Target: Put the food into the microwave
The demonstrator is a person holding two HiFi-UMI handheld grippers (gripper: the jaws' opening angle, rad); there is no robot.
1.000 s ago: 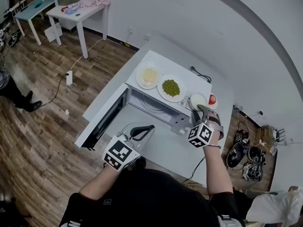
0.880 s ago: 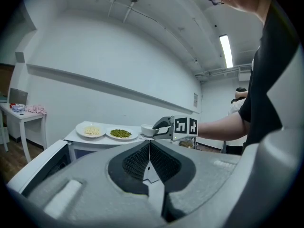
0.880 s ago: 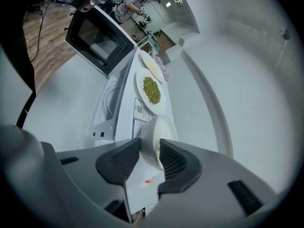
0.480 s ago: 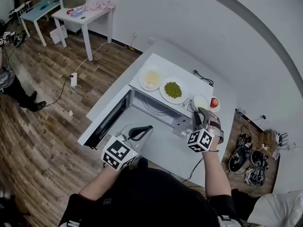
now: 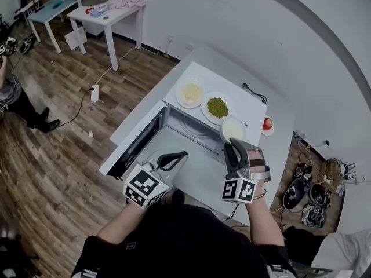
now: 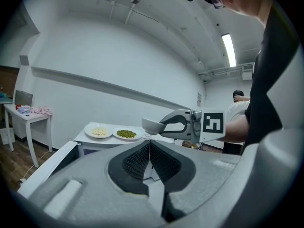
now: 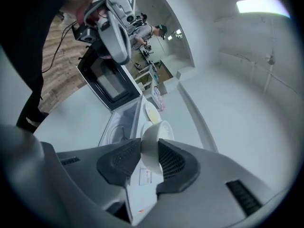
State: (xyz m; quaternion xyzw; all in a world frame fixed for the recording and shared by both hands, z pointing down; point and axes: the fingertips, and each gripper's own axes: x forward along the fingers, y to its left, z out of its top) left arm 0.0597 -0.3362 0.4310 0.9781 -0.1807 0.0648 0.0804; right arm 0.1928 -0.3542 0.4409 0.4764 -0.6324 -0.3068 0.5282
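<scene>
A white microwave (image 5: 249, 106) stands on a white table with its door (image 5: 130, 149) swung open and its cavity (image 5: 188, 126) showing. On its top lie a plate of yellow food (image 5: 191, 92), a plate of green peas (image 5: 217, 107) and a small dish with a red fruit (image 5: 267, 124). My right gripper (image 5: 231, 145) is shut on the rim of a white bowl (image 5: 233, 129) and holds it in the air at the microwave's front right corner; its jaws have just been closing on that rim (image 7: 152, 148). My left gripper (image 5: 179, 155) is shut and empty in front of the open door.
The white table (image 5: 197, 175) runs along the wall. Two small tables (image 5: 110, 10) stand at the far left, a person (image 5: 11, 97) stands on the wood floor, a cable (image 5: 98, 77) trails across it, and gear (image 5: 307, 196) lies on the floor at right.
The right gripper has lifted the white bowl off the microwave's top beside the red fruit dish and carried it toward the front. The left gripper stayed put.
</scene>
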